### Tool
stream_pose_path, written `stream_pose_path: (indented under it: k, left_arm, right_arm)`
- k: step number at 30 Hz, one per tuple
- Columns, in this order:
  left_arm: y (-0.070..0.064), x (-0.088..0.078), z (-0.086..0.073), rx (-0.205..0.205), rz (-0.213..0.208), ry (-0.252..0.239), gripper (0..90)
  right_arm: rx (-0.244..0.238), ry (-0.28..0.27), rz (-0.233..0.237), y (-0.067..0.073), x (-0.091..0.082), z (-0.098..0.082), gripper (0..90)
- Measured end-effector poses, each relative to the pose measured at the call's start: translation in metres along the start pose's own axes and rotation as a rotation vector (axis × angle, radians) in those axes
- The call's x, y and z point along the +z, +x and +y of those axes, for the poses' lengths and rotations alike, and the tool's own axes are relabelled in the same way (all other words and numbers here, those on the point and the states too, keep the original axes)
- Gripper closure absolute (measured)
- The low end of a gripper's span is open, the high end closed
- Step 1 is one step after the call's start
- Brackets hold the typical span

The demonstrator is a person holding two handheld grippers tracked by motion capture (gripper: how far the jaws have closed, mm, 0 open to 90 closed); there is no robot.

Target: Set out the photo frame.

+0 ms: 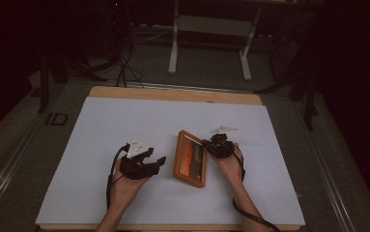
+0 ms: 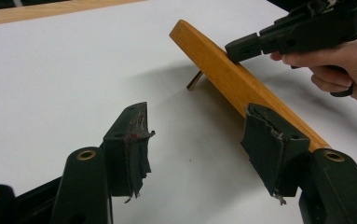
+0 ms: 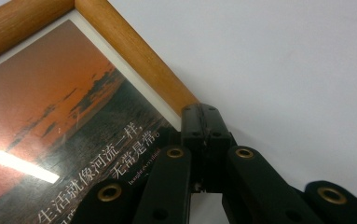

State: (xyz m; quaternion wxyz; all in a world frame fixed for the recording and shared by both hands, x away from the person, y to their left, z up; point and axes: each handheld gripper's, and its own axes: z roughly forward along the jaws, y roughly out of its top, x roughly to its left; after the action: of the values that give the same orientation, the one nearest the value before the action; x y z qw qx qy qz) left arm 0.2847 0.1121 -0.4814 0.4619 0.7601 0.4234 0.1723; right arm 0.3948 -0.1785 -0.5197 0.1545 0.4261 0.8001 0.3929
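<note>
High view: bench w/ white sheet on top, wooden edge showing at far side.

Item 1: picture frame, wood surround, sunset photo w/ Chinese text. Near bench centre, between the two hands. In left gripper view it sits tilted, far edge raised, w/ a small back stand touching the sheet under it.

Item 2: left hand-held gripper, held in left hand, just left of frame. Jaws spread wide, nothing between them; pads worn and torn. Right-side jaw lies close by the frame's near edge; contact can't be told.

Item 3: right hand-held gripper, held in right hand, at frame's right edge toward its far end. Jaws clenched together w/ tips on the wood rail; whether the rail is actually pinched between them can't be told.

Background: floor, cables, white stand legs beyond bench, dim.
</note>
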Motion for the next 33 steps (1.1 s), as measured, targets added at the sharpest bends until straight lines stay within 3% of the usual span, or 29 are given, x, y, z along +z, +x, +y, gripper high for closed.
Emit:
stream_pose_path:
  k: [19,25,33]
  left_arm:
    - [-0.021,0.007,0.002,0.012,-0.091,0.02,37.0]
    - [-0.029,0.014,0.0,-0.007,-0.145,0.039,35.4]
    - [-0.037,0.023,-0.003,0.003,-0.168,0.069,33.2]
  right_arm:
    - [0.004,-0.008,0.004,0.0,0.0,-0.001,90.0]
    - [0.009,-0.011,0.003,0.0,0.0,-0.002,90.0]
    - [0.007,-0.011,0.003,0.0,0.0,-0.002,90.0]
